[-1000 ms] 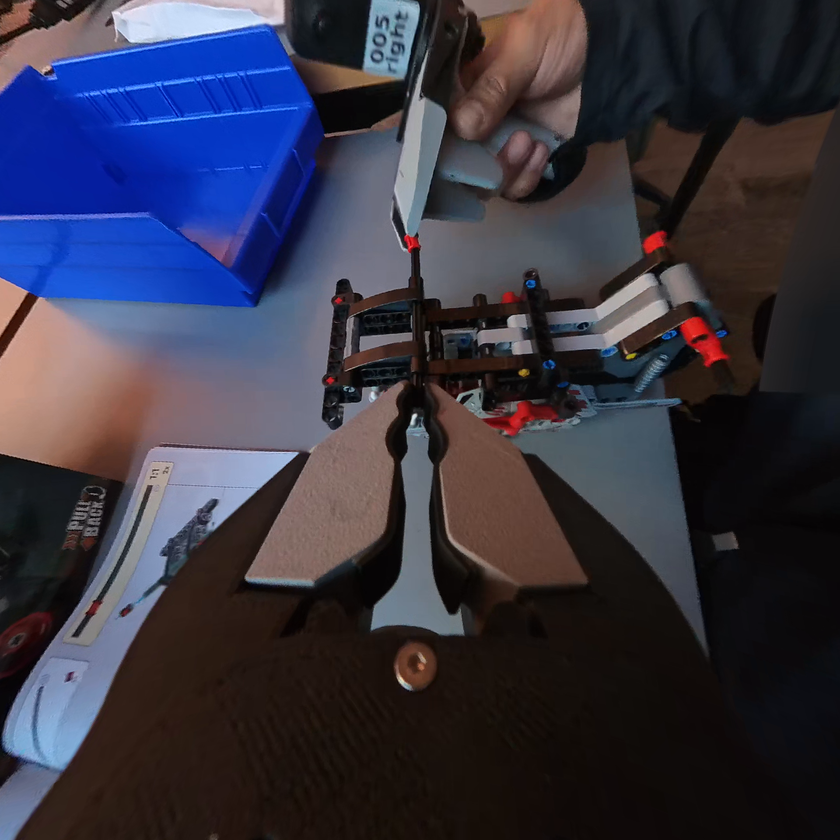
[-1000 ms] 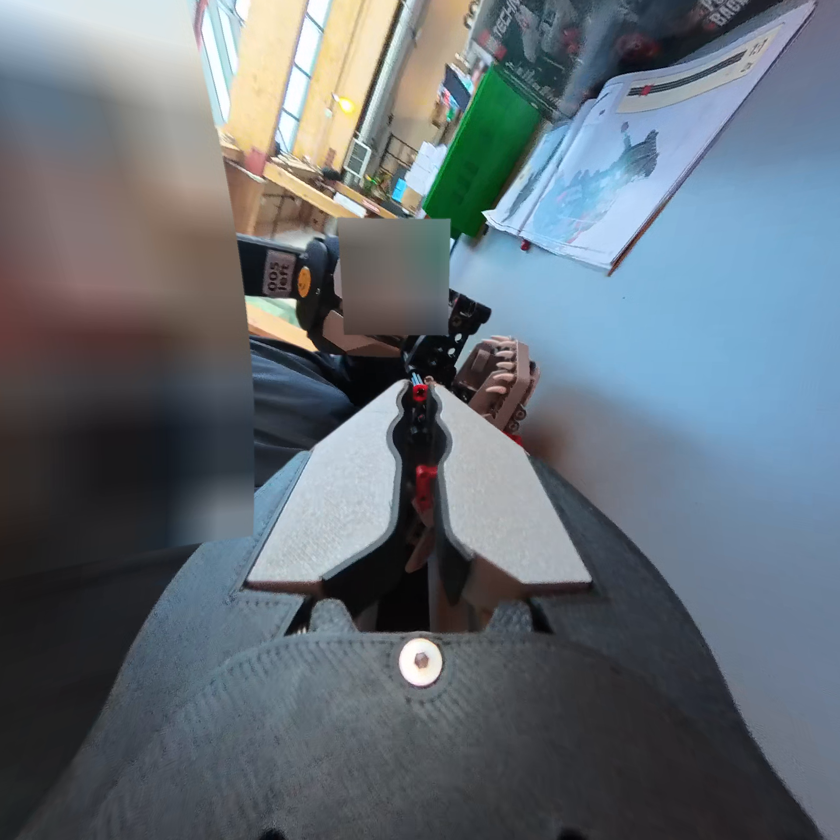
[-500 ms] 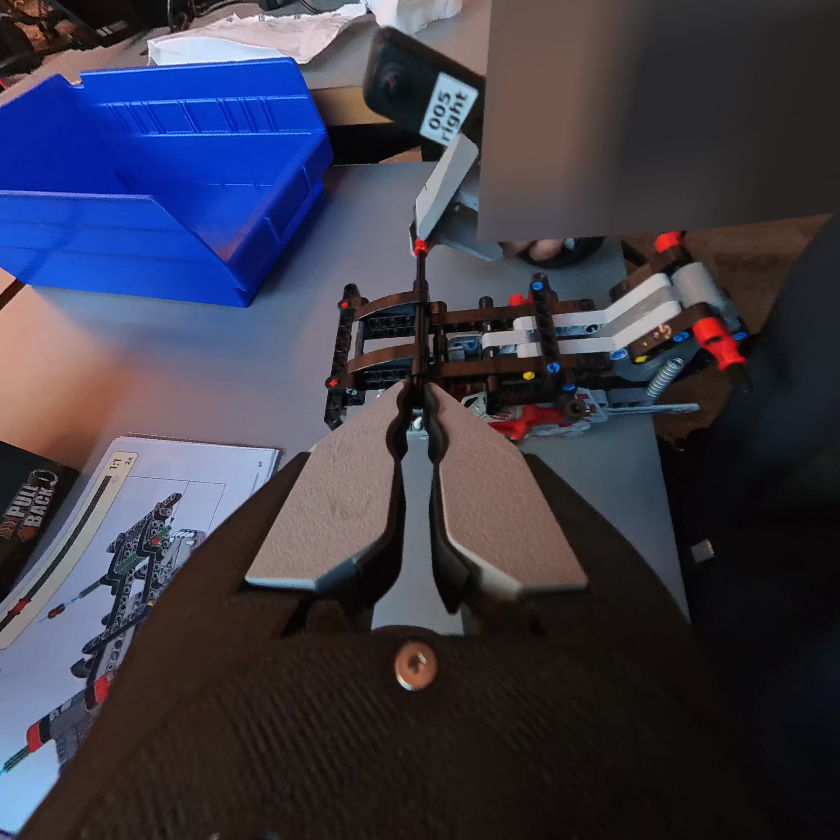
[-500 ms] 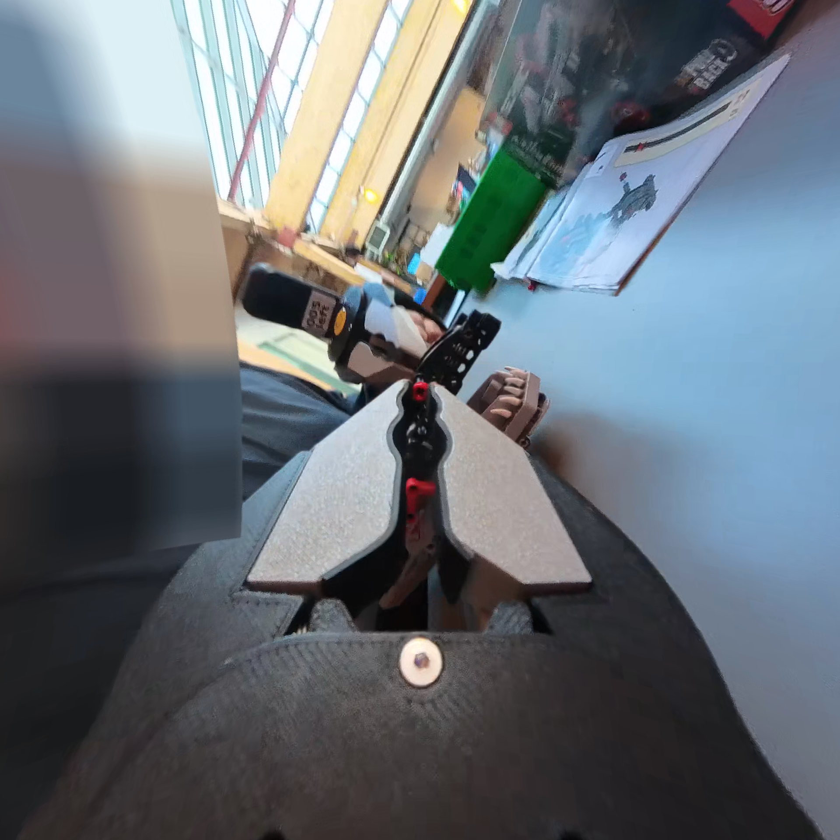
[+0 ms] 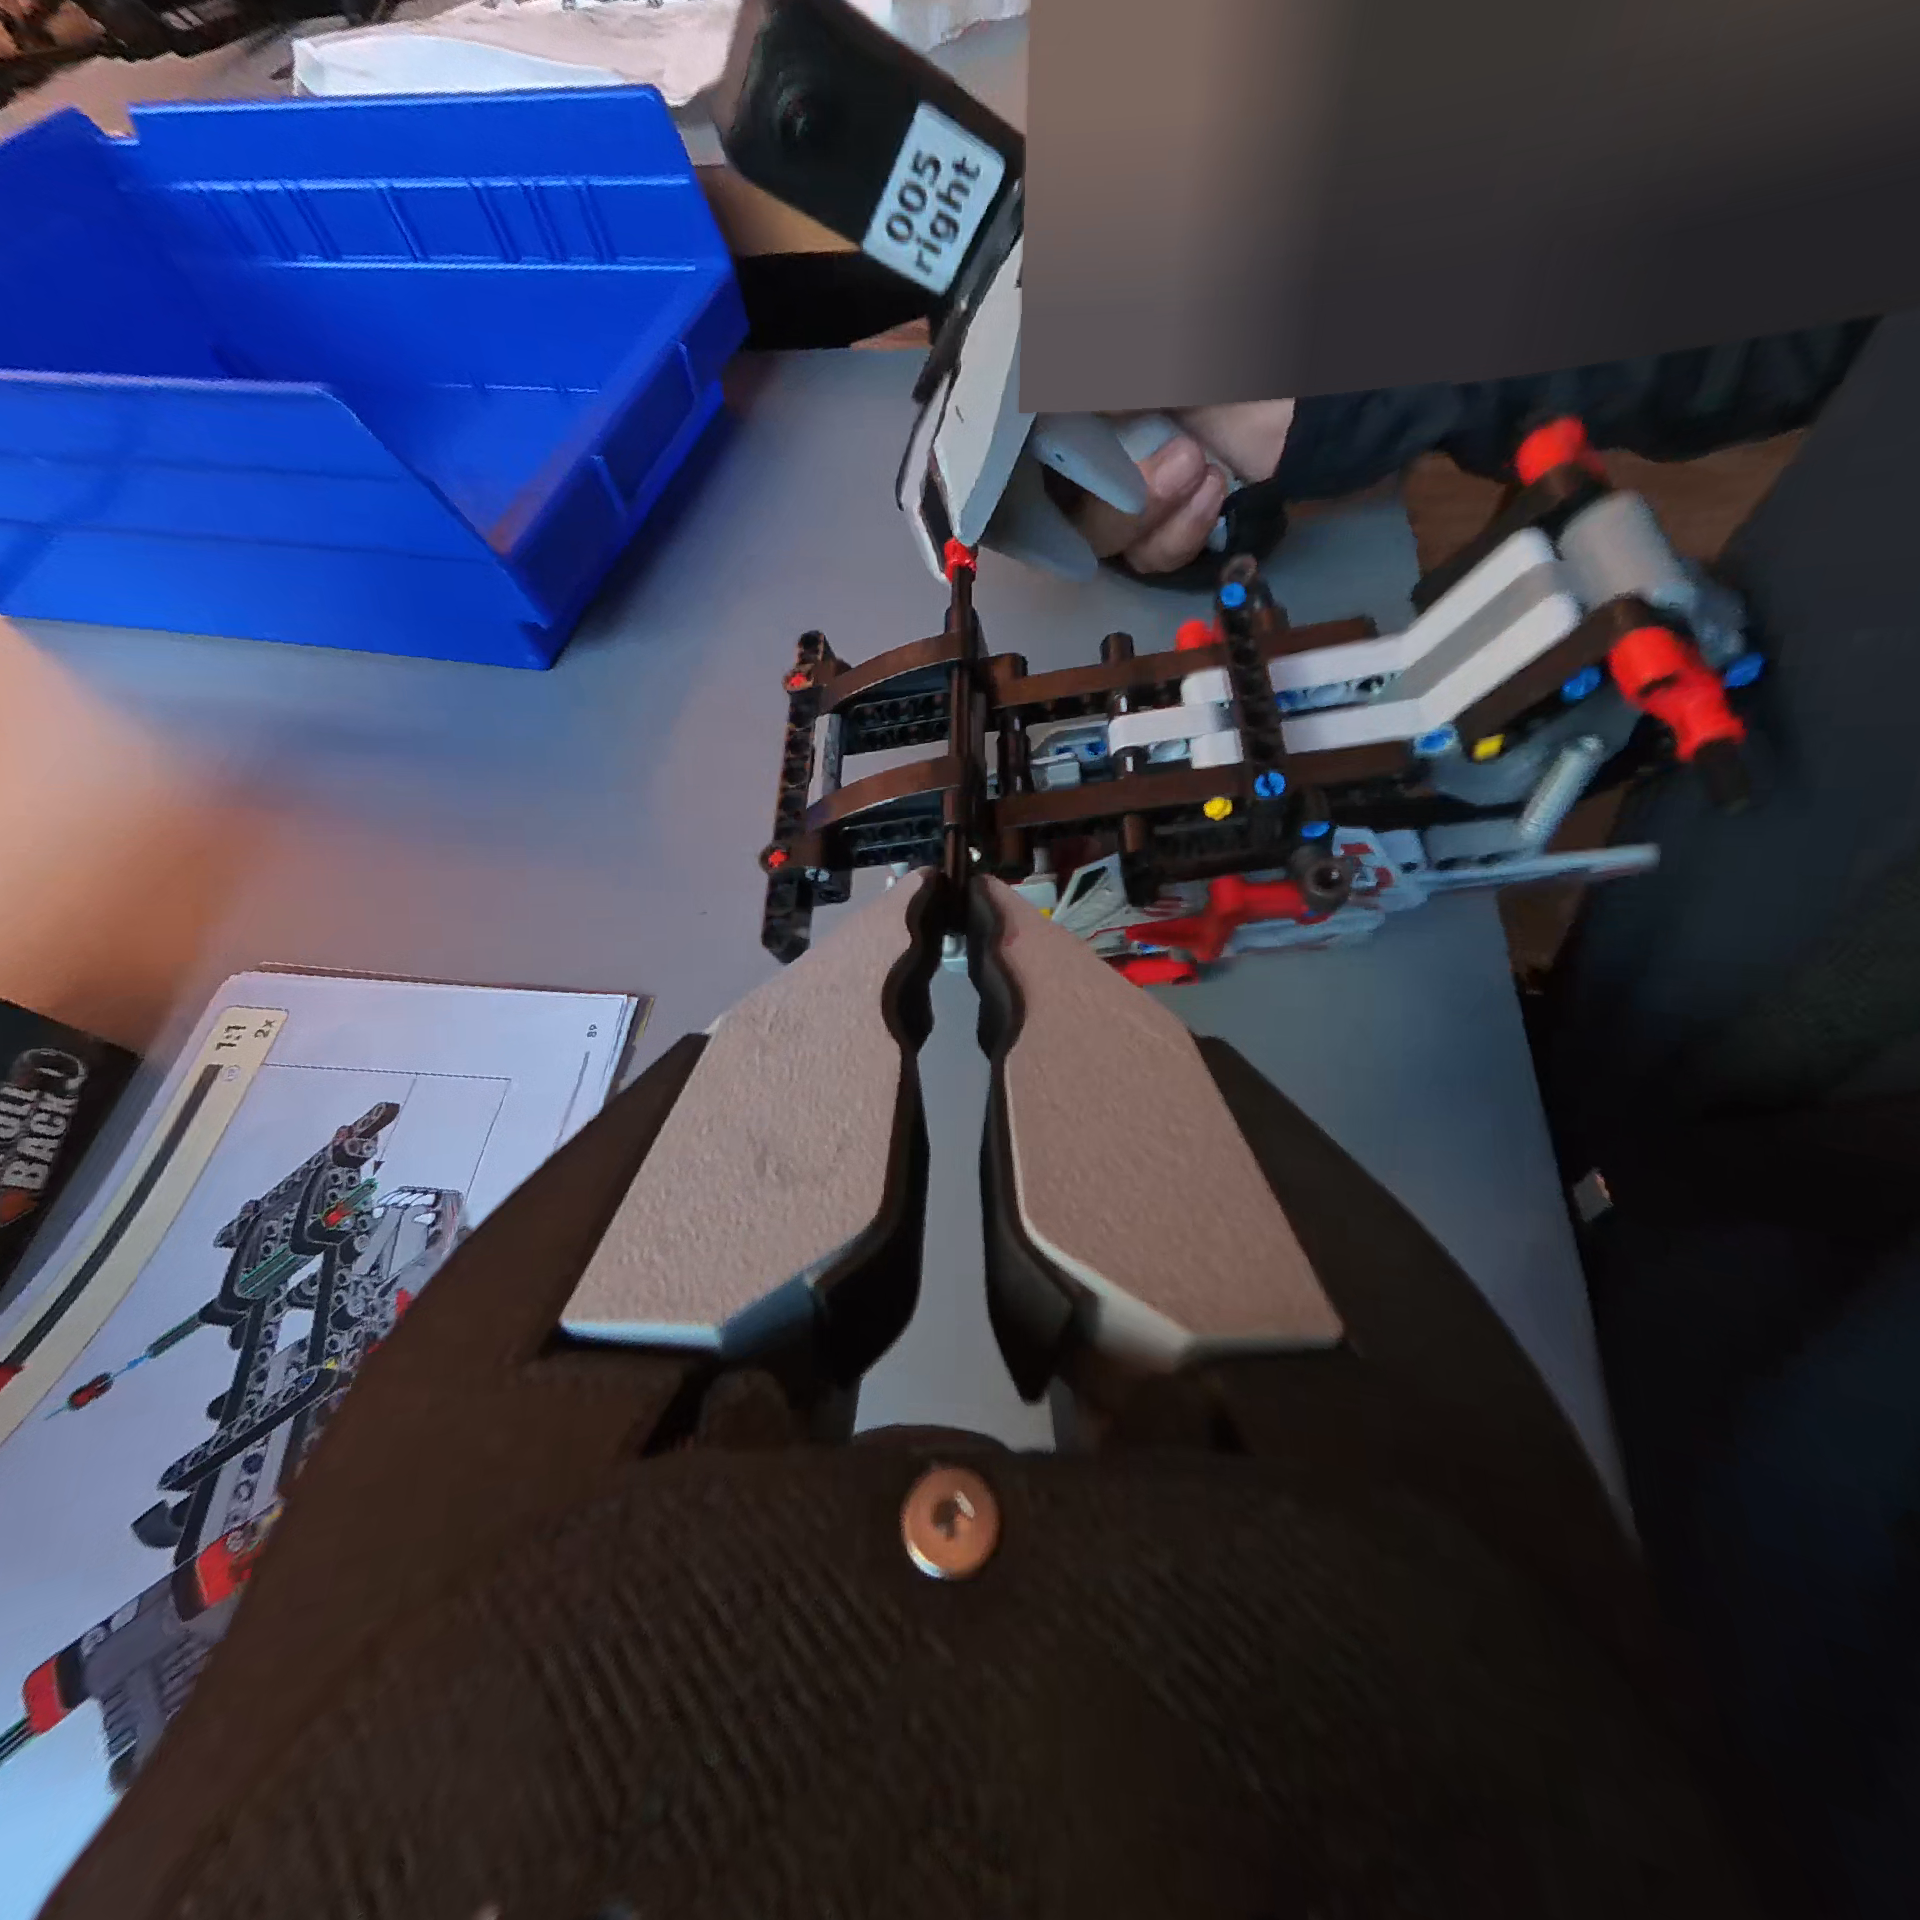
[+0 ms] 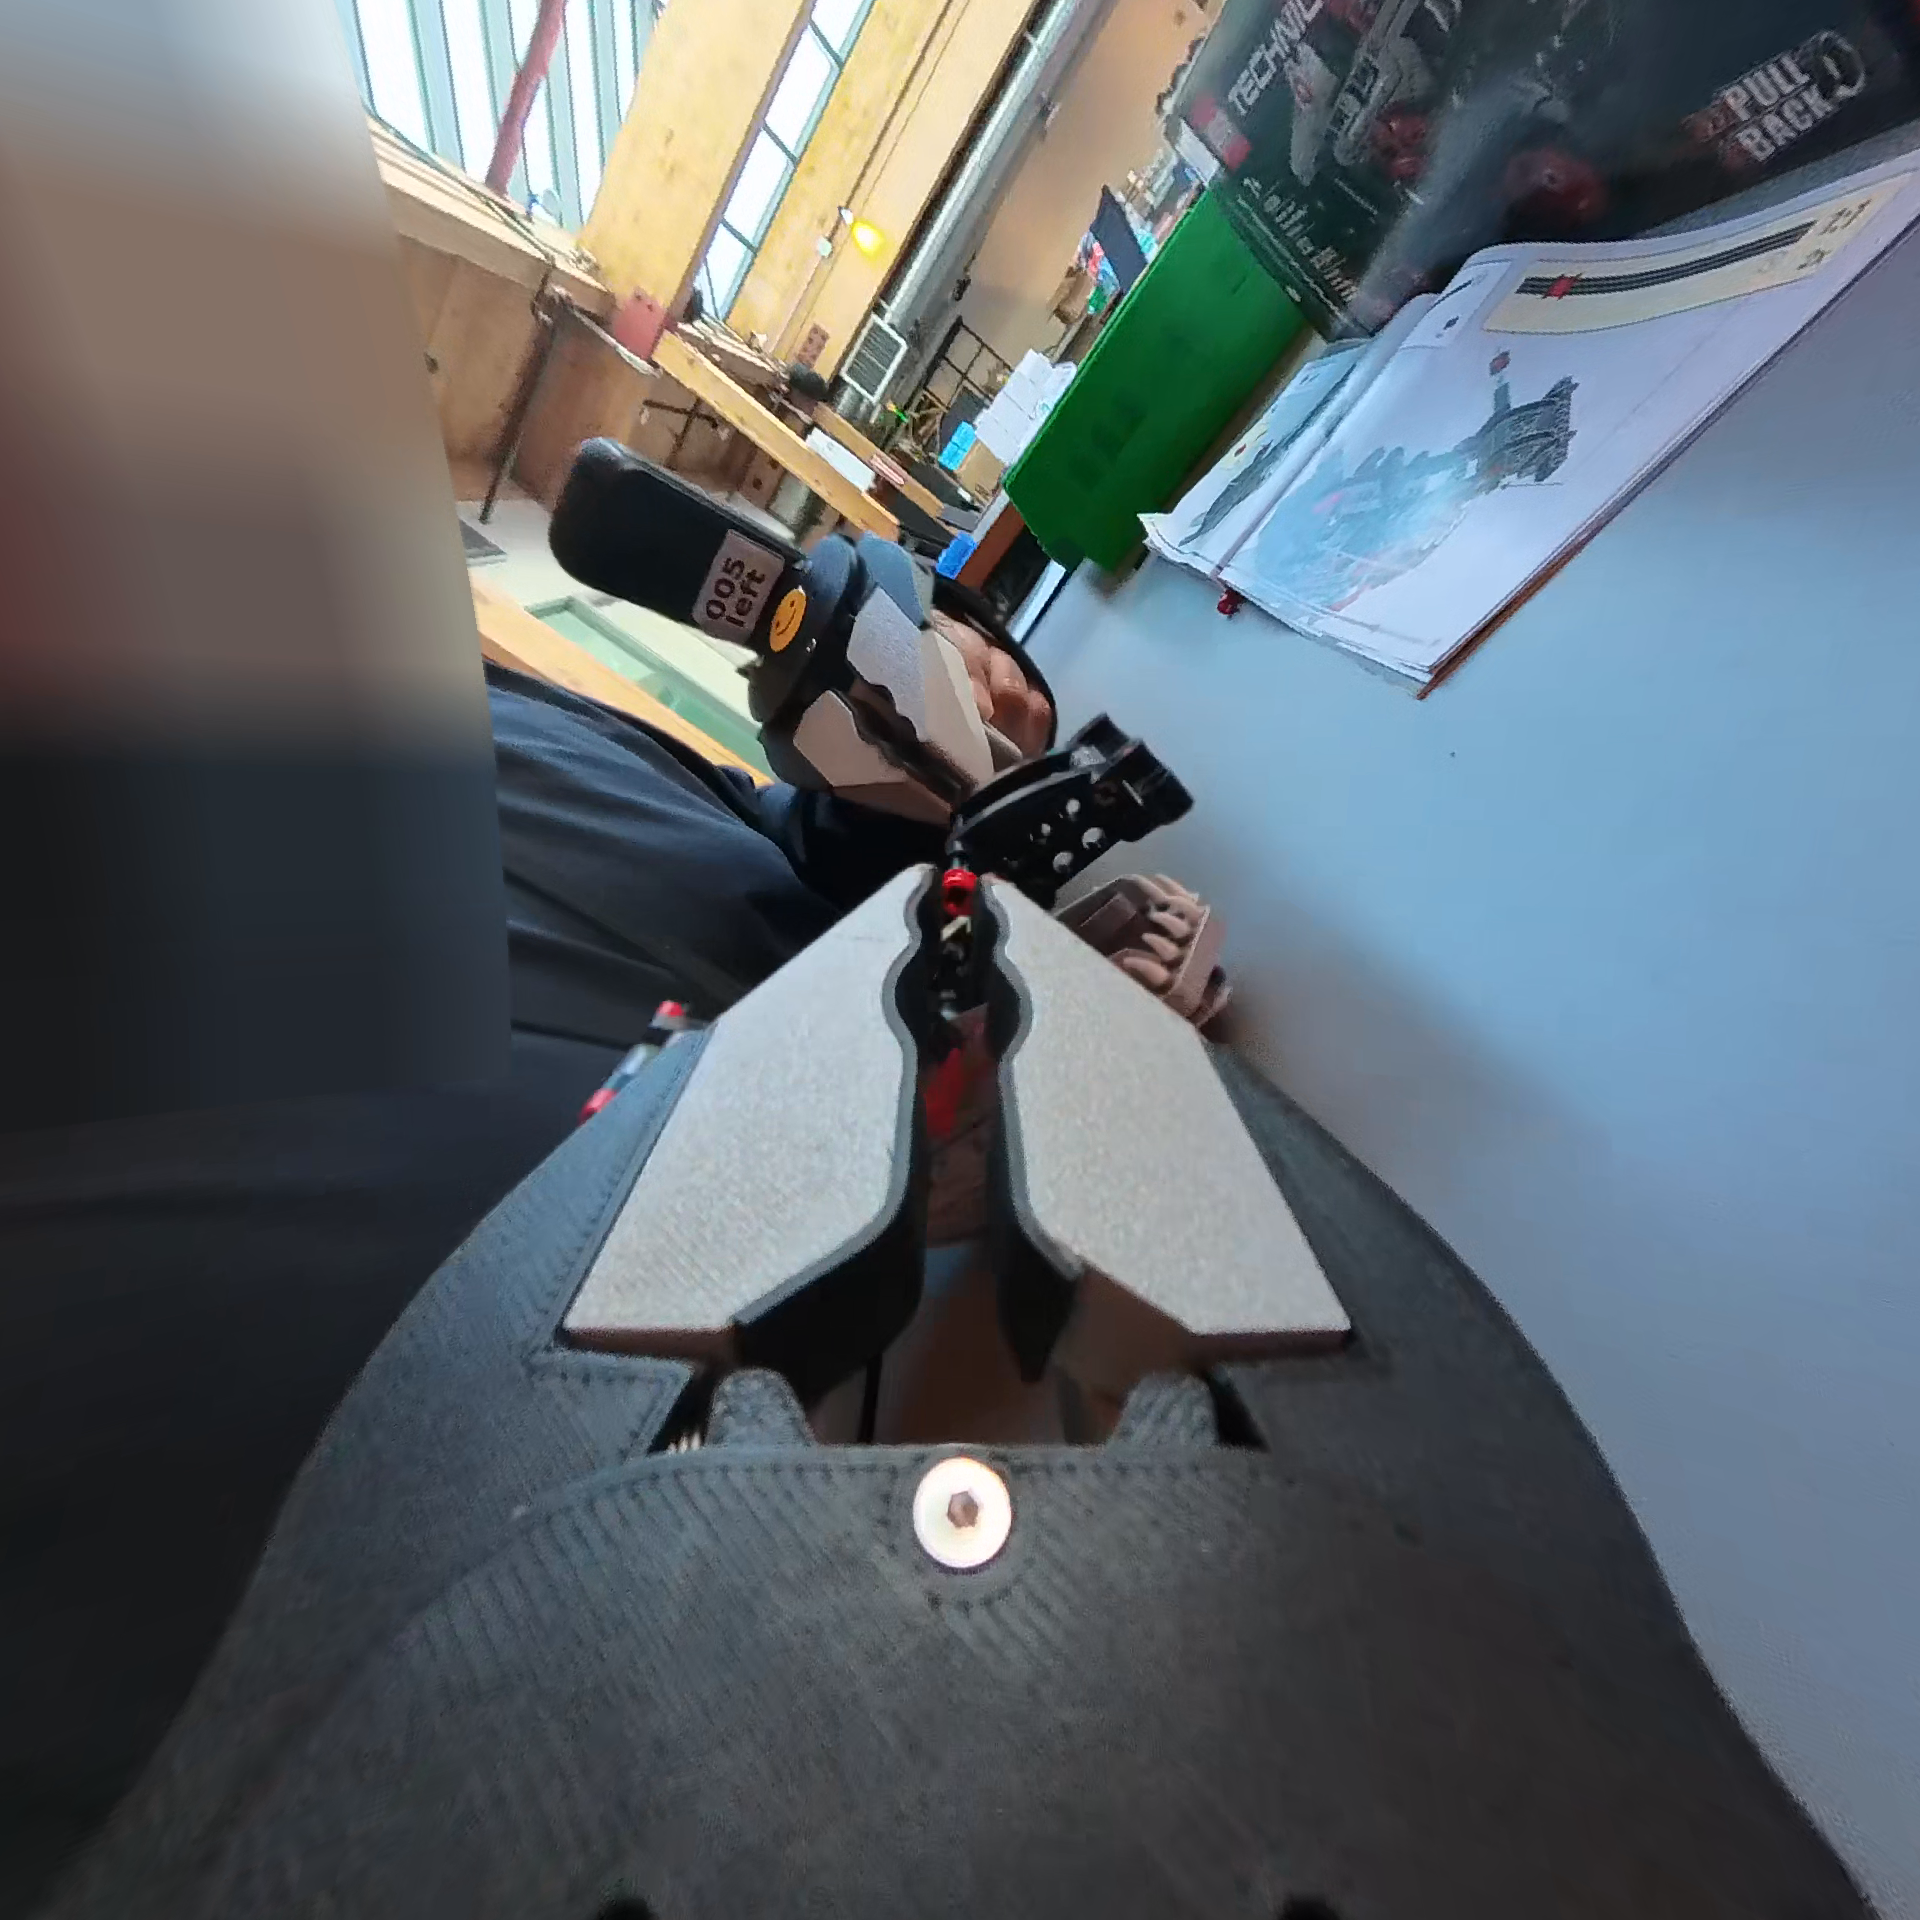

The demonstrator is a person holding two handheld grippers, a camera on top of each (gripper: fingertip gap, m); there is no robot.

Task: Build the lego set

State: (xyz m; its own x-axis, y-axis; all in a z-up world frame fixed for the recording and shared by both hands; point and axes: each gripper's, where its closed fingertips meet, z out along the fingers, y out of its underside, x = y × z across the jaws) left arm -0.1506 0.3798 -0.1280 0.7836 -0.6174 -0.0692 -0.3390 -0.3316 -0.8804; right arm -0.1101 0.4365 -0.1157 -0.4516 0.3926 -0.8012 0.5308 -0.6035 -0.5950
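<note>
A black, white and red lego vehicle frame lies on the grey table. A thin black axle with a red tip runs across its front end. My left gripper is shut on the near end of the axle. My right gripper comes in from the far side and is shut on the red-tipped end. In the right wrist view my right gripper pinches the red tip. The frame's black beam and the left gripper are just beyond it.
A blue bin stands at the far left. An open instruction booklet lies at the near left, also in the right wrist view. The set's dark box is beside it. A hand holds the right gripper. Spacing between my two grippers at the tips: around 8 cm.
Both grippers stay shut on the axle. The right gripper has tilted from upright to leaning right. The left view has drawn back, so more of the booklet shows.
</note>
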